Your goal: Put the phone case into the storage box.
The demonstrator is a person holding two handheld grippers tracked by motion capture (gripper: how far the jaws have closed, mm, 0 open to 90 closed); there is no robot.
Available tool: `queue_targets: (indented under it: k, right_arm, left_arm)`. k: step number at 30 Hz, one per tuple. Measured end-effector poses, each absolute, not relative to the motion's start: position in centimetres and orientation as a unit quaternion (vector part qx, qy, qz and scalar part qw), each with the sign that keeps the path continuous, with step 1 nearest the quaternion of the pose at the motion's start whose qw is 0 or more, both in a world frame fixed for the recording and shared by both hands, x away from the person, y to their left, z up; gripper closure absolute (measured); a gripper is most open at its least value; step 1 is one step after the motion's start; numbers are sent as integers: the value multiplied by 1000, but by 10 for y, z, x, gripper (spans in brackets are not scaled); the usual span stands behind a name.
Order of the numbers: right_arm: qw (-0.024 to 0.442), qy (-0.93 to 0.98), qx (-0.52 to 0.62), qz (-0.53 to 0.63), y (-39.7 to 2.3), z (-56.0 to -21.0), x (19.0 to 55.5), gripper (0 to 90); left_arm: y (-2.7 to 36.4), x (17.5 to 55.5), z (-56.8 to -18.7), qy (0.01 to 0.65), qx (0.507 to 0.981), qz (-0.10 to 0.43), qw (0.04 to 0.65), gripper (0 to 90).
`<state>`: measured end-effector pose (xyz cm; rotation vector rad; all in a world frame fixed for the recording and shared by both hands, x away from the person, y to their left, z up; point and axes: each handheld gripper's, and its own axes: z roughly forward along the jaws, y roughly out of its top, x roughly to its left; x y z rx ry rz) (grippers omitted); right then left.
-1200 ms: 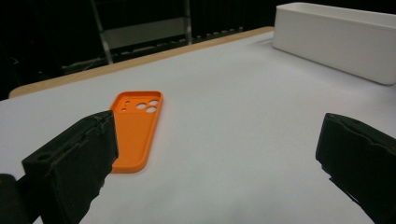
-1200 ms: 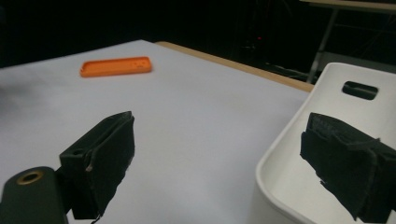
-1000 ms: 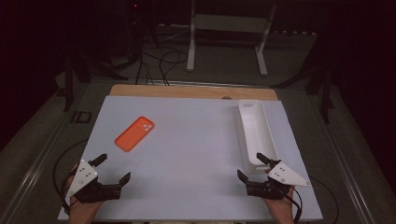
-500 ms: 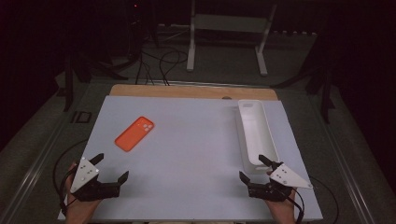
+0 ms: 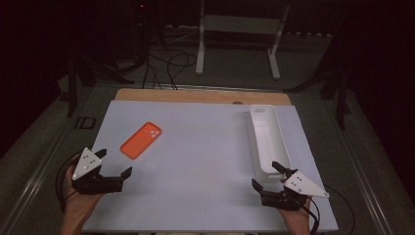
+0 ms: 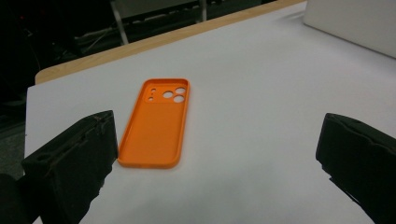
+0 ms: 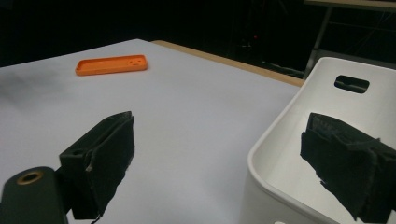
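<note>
Looks like a setup for dropping the orange phone case (image 5: pixel 141 140) into the white bin (image 5: pixel 268 139), judging purely by what sits where; left gripper (image 5: pixel 113 165) low at the near left corner of the white table mat (image 5: pixel 195 161), jaws spread wide, nothing between them, pointed up the table so the case lies just ahead and a touch toward its left jaw, near but not touching; case flat on the mat, hollow side up, camera cutouts at the far end, so an edge grab across the narrow width seems the likely plan, which probably explains the wide spread; right gripper (image 5: pixel 266 175) parked at the near right, also gaping wide and empty, one jaw close by the near end of the bin, the other out over bare mat; bin placed lengthwise right ahead of that gripper, open top, handle slot visible in its far wall, nothing inside as far as visible; probably kept on that side so the drop-off stays well apart from the pickup; count time: one orange case, one white bin, one mat on one wooden tabletop (image 5: pixel 195 95), two grippers, two hands; beyond the far edge, a metal stand (image 5: pixel 237 44) and some floor cables (image 5: pixel 169 66).
</note>
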<state>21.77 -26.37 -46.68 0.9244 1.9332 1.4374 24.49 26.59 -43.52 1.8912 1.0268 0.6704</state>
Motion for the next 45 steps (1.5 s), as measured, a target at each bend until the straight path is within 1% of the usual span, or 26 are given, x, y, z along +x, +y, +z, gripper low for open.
queue_targets:
  k: [16, 25, 38, 45]
  right_arm:
    - [277, 720, 345, 535, -264, -466, 219, 96]
    - [278, 720, 346, 534, -265, -466, 219, 96]
    - [278, 720, 345, 534, -265, -466, 219, 96]
    - [277, 719, 346, 535, -265, -466, 219, 96]
  left_arm:
    - [269, 293, -442, 438, 776, 240, 386, 1]
    - [272, 307, -446, 452, 775, 231, 376, 1]
    - [275, 322, -449, 461, 778, 235, 356, 1]
    - [276, 334, -455, 464, 788, 218, 341, 1]
